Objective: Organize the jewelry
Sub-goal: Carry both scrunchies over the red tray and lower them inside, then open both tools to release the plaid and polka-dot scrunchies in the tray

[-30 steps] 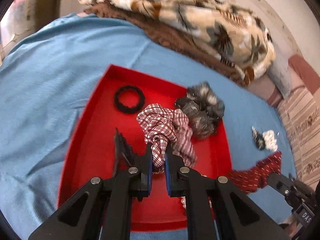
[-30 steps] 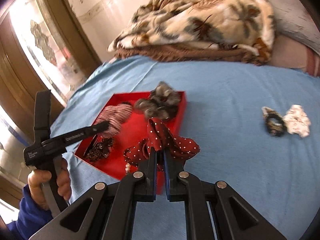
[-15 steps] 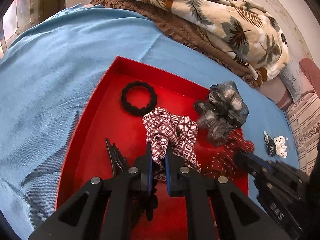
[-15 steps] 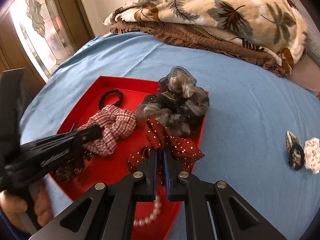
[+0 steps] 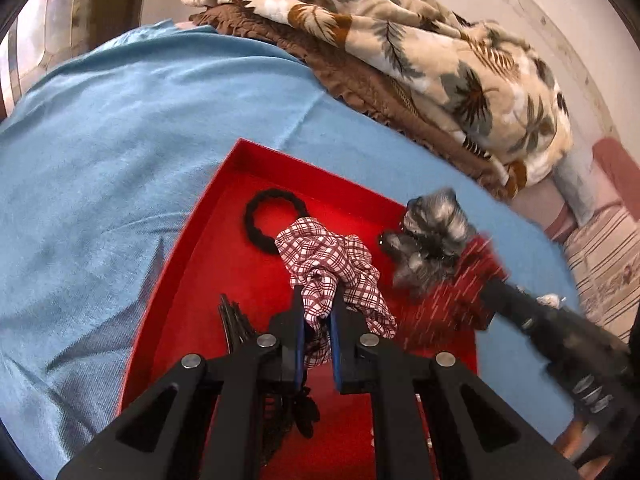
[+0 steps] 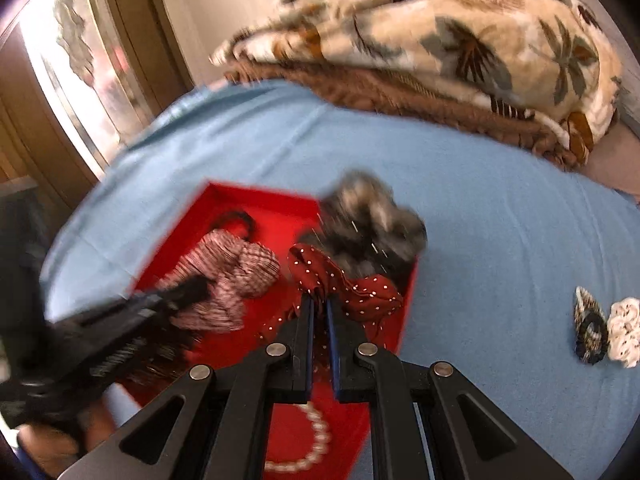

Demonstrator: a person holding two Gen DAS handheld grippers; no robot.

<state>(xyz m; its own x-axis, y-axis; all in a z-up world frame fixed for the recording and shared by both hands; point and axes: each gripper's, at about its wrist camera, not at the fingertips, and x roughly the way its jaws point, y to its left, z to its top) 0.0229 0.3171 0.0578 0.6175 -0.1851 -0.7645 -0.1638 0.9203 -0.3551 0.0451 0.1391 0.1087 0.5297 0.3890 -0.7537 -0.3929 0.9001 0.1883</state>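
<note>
Left gripper (image 5: 316, 300) is clamped on the checked scrunchie (image 5: 332, 258) over the red tray (image 5: 224, 248). Right gripper (image 6: 319, 304) is clamped on the red dotted scrunchie (image 6: 344, 280) above the tray's right side; a pearl bracelet (image 6: 308, 446) lies nearer on the tray floor. Beyond sit a grey scrunchie (image 6: 372, 224) and a black hair tie (image 5: 264, 220). Two scrunchies (image 6: 604, 332) lie well apart on the blue sheet (image 6: 480, 208). A folded blanket (image 6: 460, 52) is farthest.
</note>
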